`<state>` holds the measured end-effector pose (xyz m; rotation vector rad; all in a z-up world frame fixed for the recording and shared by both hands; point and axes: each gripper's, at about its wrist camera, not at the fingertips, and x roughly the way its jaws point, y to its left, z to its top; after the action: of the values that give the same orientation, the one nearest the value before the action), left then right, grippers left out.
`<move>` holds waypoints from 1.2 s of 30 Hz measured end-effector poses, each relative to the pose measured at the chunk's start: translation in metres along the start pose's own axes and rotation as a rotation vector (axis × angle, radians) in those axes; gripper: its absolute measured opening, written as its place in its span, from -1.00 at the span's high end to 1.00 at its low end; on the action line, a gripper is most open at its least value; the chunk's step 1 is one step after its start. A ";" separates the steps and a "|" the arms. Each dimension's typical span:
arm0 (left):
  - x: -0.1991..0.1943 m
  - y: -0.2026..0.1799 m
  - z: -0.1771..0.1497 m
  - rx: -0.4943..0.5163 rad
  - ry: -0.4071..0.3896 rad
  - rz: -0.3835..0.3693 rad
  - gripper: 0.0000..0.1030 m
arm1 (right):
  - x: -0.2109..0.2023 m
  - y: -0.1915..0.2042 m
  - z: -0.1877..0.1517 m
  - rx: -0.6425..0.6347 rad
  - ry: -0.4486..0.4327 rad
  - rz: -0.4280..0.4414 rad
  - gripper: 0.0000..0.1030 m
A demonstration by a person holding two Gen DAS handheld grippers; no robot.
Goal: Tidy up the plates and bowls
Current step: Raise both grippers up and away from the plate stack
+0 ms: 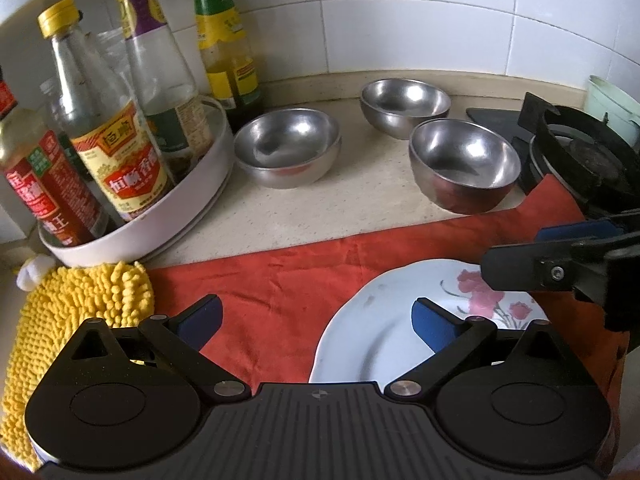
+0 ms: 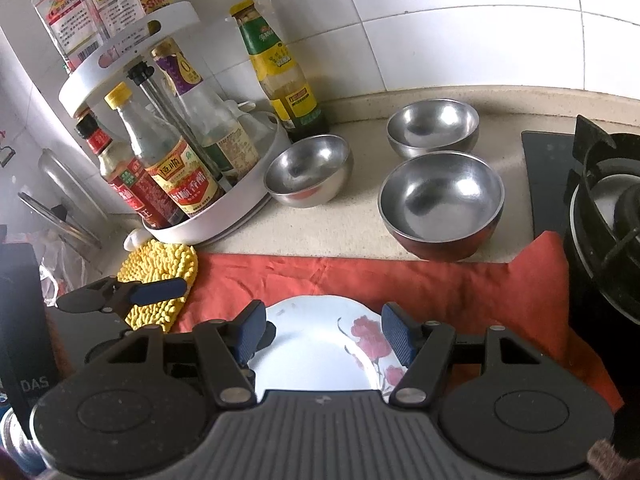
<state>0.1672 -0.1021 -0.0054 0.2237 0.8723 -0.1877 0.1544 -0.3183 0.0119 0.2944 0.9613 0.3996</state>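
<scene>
On the red cloth [image 2: 440,280], plate [image 2: 312,344] beneath both tools, left tool [image 1: 316,322] and right tool [image 2: 322,336] gaping, unclenched.

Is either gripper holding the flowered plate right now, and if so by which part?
Nothing is held. Both the left gripper and right gripper stand open over the plate, pads clear of it.

White red-flowered plate [image 2: 316,344], red cloth [image 2: 440,280]

Flowered white plate [image 2: 316,344] on red cloth [image 2: 440,280]; three steel bowls [image 2: 440,196] behind.
</scene>
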 end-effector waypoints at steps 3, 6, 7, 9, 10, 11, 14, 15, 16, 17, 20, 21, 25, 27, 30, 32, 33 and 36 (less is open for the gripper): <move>0.000 0.001 -0.002 -0.005 0.006 0.010 -0.98 | 0.001 0.001 -0.001 -0.005 0.008 0.000 -0.17; 0.001 0.002 -0.003 -0.010 0.016 0.022 -0.98 | 0.004 0.001 -0.001 -0.009 0.017 0.003 -0.18; 0.002 0.002 -0.004 -0.012 0.019 0.027 -0.98 | 0.005 0.001 -0.001 -0.009 0.020 0.004 -0.18; 0.002 0.003 -0.004 -0.016 0.025 0.034 -0.98 | 0.006 0.002 -0.001 -0.011 0.025 0.006 -0.18; 0.003 0.004 -0.004 -0.019 0.027 0.036 -0.98 | 0.007 0.002 -0.001 -0.012 0.026 0.007 -0.18; 0.003 0.005 -0.005 -0.022 0.029 0.037 -0.98 | 0.008 0.003 -0.001 -0.014 0.029 0.009 -0.18; 0.003 0.005 -0.005 -0.028 0.031 0.041 -0.98 | 0.010 0.004 -0.001 -0.021 0.035 0.012 -0.18; 0.003 0.006 -0.005 -0.030 0.033 0.042 -0.98 | 0.010 0.005 0.000 -0.023 0.037 0.012 -0.18; 0.003 0.006 -0.005 -0.032 0.034 0.043 -0.98 | 0.011 0.005 0.000 -0.025 0.038 0.013 -0.18; 0.004 0.007 -0.005 -0.033 0.035 0.044 -0.98 | 0.012 0.006 0.000 -0.026 0.040 0.014 -0.18; 0.005 0.008 -0.006 -0.034 0.039 0.048 -0.98 | 0.013 0.006 0.001 -0.031 0.044 0.013 -0.19; 0.006 0.008 -0.006 -0.034 0.041 0.050 -0.98 | 0.013 0.007 0.001 -0.032 0.045 0.013 -0.19; 0.009 0.010 -0.006 -0.032 0.048 0.053 -0.98 | 0.016 0.007 0.003 -0.036 0.050 0.007 -0.19; 0.010 0.010 -0.007 -0.031 0.049 0.052 -0.98 | 0.017 0.007 0.003 -0.036 0.055 0.005 -0.20; 0.012 0.012 -0.006 -0.031 0.053 0.045 -0.98 | 0.018 0.007 0.004 -0.038 0.056 0.001 -0.29; 0.013 0.014 -0.005 -0.034 0.054 0.042 -0.98 | 0.019 0.008 0.005 -0.038 0.056 0.002 -0.29; 0.014 0.014 -0.004 -0.036 0.056 0.039 -0.98 | 0.019 0.009 0.006 -0.039 0.055 0.002 -0.29; 0.015 0.015 -0.002 -0.036 0.055 0.034 -0.98 | 0.019 0.009 0.008 -0.039 0.051 0.001 -0.29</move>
<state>0.1793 -0.0880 -0.0167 0.2105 0.9256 -0.1343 0.1690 -0.3022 0.0059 0.2499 1.0024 0.4277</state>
